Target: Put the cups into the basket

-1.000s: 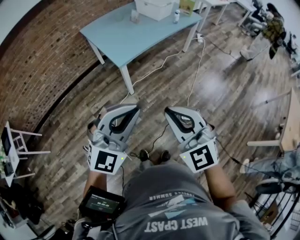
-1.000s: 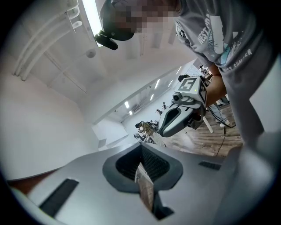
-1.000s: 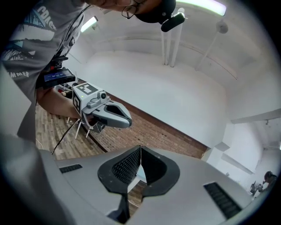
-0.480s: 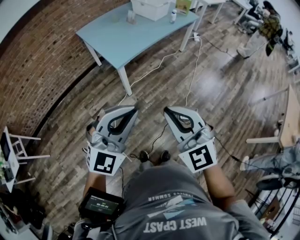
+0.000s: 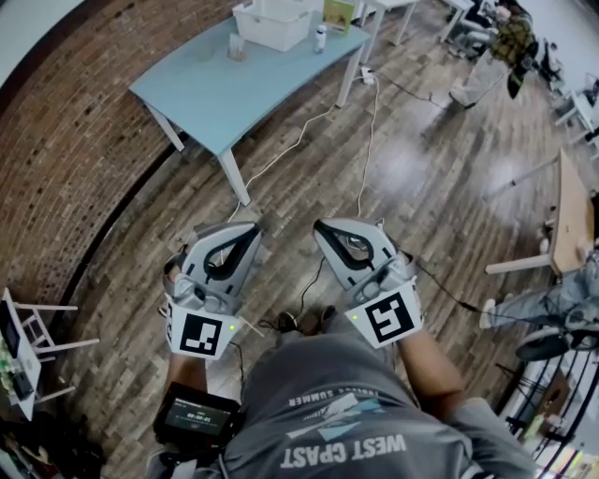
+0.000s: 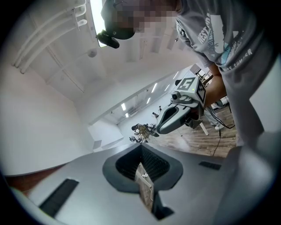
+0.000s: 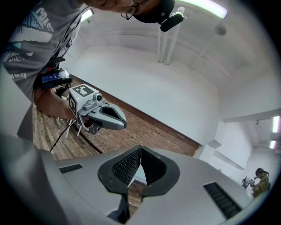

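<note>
Left gripper (image 5: 251,228) and right gripper (image 5: 321,228) are held side by side, jaws closed together, empty. Basket (image 5: 273,23) is seen on the table (image 5: 215,94) ahead.

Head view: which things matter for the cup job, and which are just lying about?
For the job: basket, what looks like a cup, blue table, left tool, right tool, both shut.
Lying about: small bottle, green box, floor cables, white stool.
</note>
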### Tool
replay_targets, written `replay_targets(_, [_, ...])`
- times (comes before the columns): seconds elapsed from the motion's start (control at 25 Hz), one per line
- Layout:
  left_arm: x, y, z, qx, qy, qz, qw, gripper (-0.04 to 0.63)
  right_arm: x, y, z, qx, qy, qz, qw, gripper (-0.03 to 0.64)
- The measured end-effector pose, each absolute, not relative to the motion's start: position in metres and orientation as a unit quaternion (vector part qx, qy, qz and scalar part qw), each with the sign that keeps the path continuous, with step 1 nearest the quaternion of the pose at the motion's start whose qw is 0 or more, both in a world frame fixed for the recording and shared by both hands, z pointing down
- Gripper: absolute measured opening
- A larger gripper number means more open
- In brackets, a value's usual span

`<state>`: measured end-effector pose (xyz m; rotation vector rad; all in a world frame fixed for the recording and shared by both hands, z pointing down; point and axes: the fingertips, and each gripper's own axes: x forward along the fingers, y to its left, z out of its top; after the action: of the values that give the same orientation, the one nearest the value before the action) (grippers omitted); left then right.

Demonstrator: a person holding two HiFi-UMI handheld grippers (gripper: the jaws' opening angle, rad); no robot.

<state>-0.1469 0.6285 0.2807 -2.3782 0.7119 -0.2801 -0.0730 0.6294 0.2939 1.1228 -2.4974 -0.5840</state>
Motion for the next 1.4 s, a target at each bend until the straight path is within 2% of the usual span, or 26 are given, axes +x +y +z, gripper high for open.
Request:
replay_targets(0.36, [-0.133,0.604,0.285,-0.906,0.264,-0.113,0.309,0.002,-0.056,0.605,0.293,0.404,-0.877,-0.200,0.166,0.014])
replay_targets(1.0, [-0.056,0.531,0.286,-0.888,0.312,-0.145,0.305,0.002,0.018,0.526,0.288,0.355,-0.902,-0.207,0.135,0.014])
replay_targets(1.4, [-0.047,0.507,0.285,-0.881,0.327,-0.158,0.303,0.002,0.032,0.498,0.289,0.345,-0.908,-0.203,0.124,0.014])
